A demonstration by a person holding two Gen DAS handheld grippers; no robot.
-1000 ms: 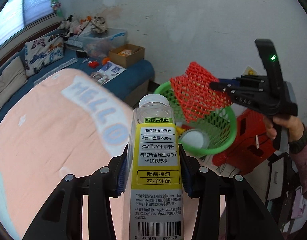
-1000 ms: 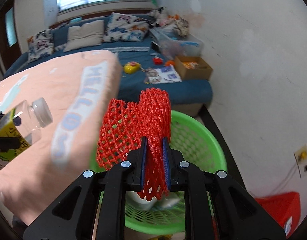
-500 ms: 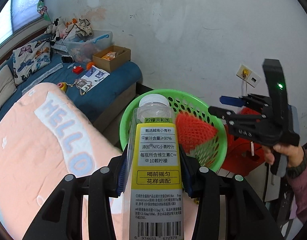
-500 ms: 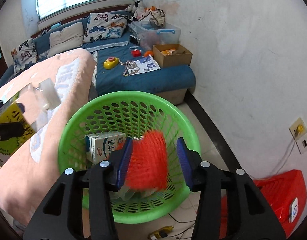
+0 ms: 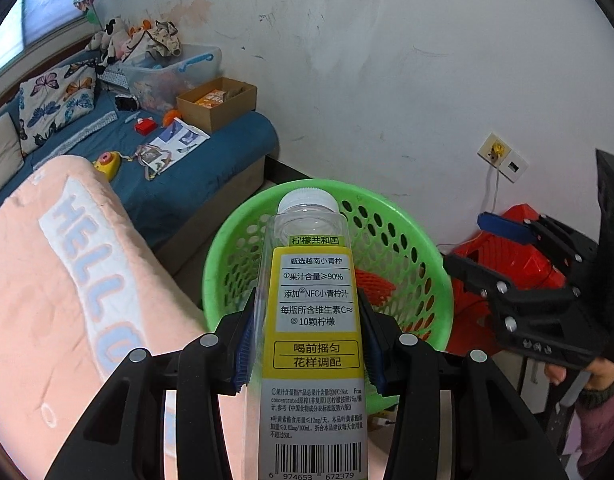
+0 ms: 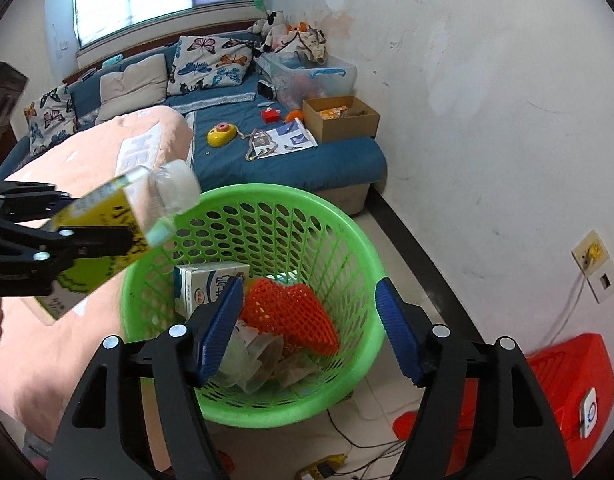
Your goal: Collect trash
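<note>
The left tool (image 5: pixel 311 344) is clamped on the clear plastic bottle with a yellow label and white cap (image 5: pixel 313 320), held above the near rim of the round green perforated plastic basket (image 5: pixel 391 216); it should carry the cap well over the opening before letting go. The right tool (image 6: pixel 309 328), its jaws opening with nothing between them, hangs above the red foam net (image 6: pixel 291 314) lying inside, and should clear off rightward.

Colours at the basket
A green basket (image 6: pixel 349 240), orange-red netting (image 6: pixel 291 312), a yellow-labelled bottle (image 5: pixel 317 320) and butterfly-patterned pillows (image 6: pixel 211 64) are seen.
</note>
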